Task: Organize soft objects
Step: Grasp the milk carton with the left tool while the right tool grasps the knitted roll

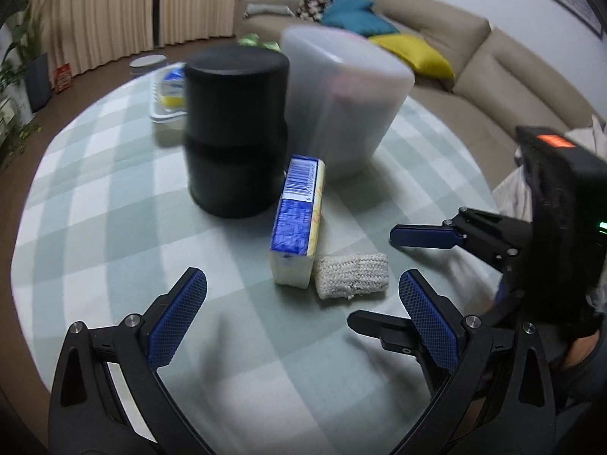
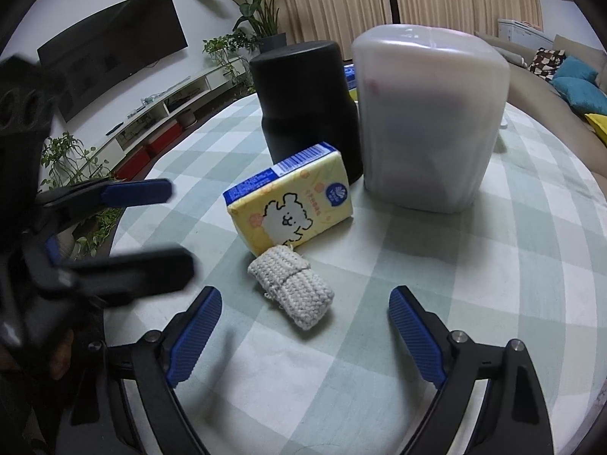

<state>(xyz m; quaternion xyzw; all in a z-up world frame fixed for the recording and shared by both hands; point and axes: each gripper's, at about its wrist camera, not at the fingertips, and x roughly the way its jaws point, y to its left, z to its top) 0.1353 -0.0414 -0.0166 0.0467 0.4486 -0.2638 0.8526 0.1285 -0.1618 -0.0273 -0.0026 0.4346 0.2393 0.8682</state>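
Note:
A yellow and blue tissue pack [image 1: 297, 223] [image 2: 290, 199] stands on its edge on the checked tablecloth. A small rolled cream knitted cloth [image 1: 353, 275] [image 2: 292, 286] lies against its near end. My left gripper [image 1: 303, 303] is open and empty, just short of both. My right gripper [image 2: 305, 316] is open and empty, with the cloth between and just beyond its fingertips. Each gripper shows in the other's view, the right one [image 1: 383, 276] at right and the left one [image 2: 182, 227] at left.
Behind the pack stand a black cylindrical container [image 1: 235, 129] [image 2: 307, 102] and a frosted plastic bin [image 1: 345, 98] [image 2: 428, 113]. A small white tray [image 1: 169, 94] with items sits farther back. A sofa with cushions [image 1: 409, 51] lies beyond the round table [image 1: 95, 197].

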